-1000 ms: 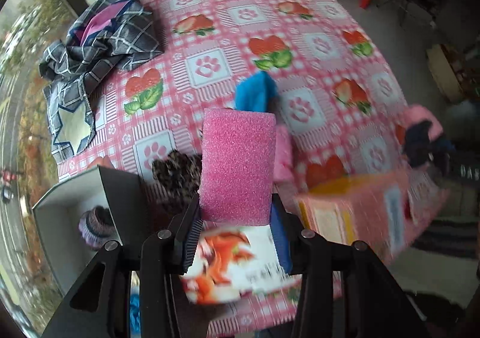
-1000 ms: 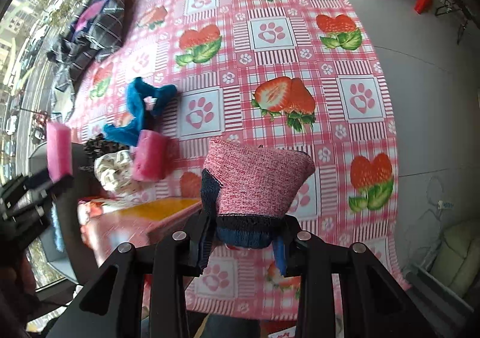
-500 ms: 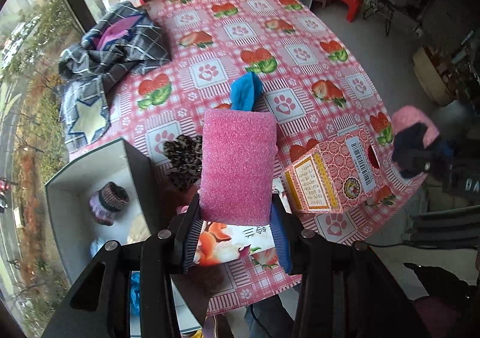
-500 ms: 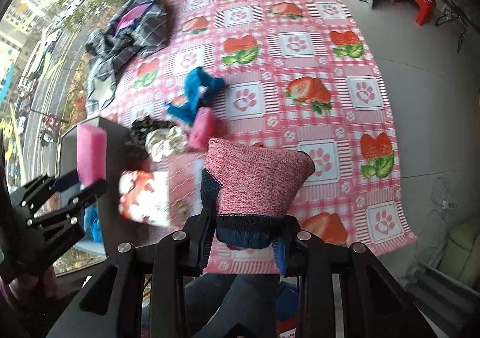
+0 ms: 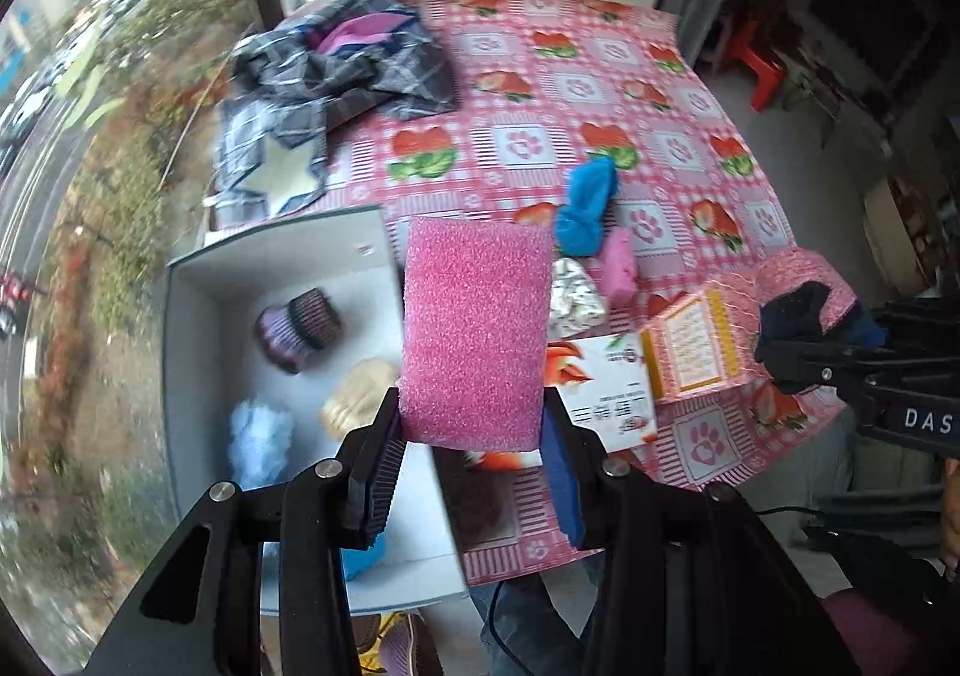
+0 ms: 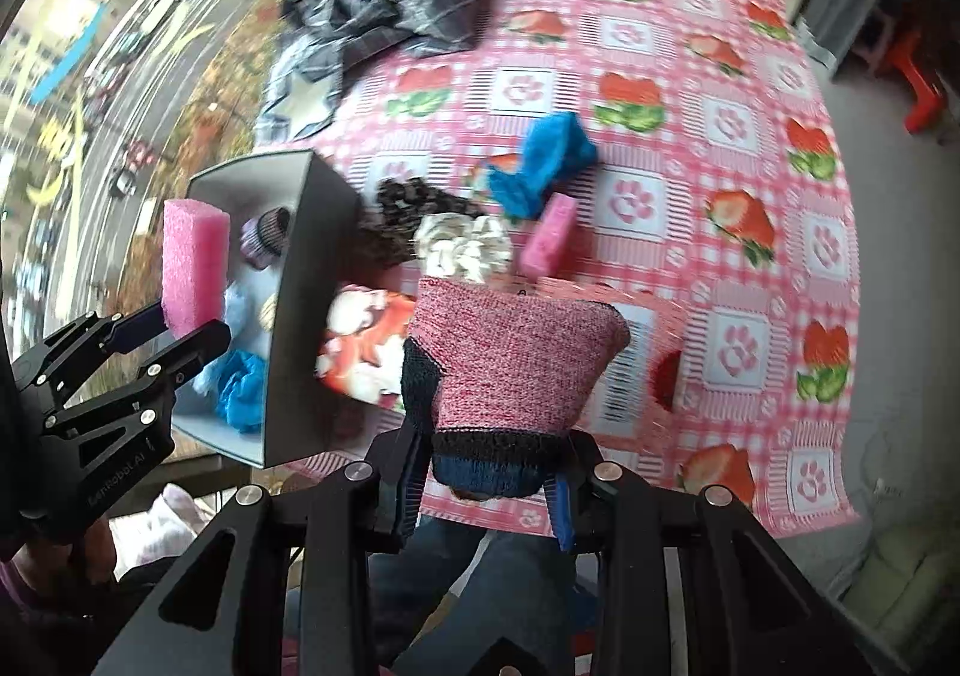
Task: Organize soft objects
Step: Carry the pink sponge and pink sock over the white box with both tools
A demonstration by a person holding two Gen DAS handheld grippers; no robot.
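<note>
My left gripper (image 5: 471,433) is shut on a pink sponge (image 5: 477,331) and holds it above the right wall of the grey box (image 5: 198,316); the sponge also shows in the right wrist view (image 6: 193,265). My right gripper (image 6: 486,481) is shut on a pink knitted sock with a dark cuff (image 6: 510,370), high above the table's front edge. The box holds a purple knitted piece (image 5: 297,325), a beige piece (image 5: 357,388) and pale blue fluff (image 5: 258,439).
On the pink strawberry tablecloth (image 6: 738,232) lie a blue cloth (image 6: 543,160), a small pink sponge (image 6: 549,235), a white scrunchie (image 6: 462,247), a leopard-print piece (image 6: 408,208), two cartons (image 5: 696,346) and a plaid garment (image 5: 342,70). A window is at the left.
Both grippers have moved left and back from the table. The pink sponge is now over the box's right wall. Both loads stay gripped.
</note>
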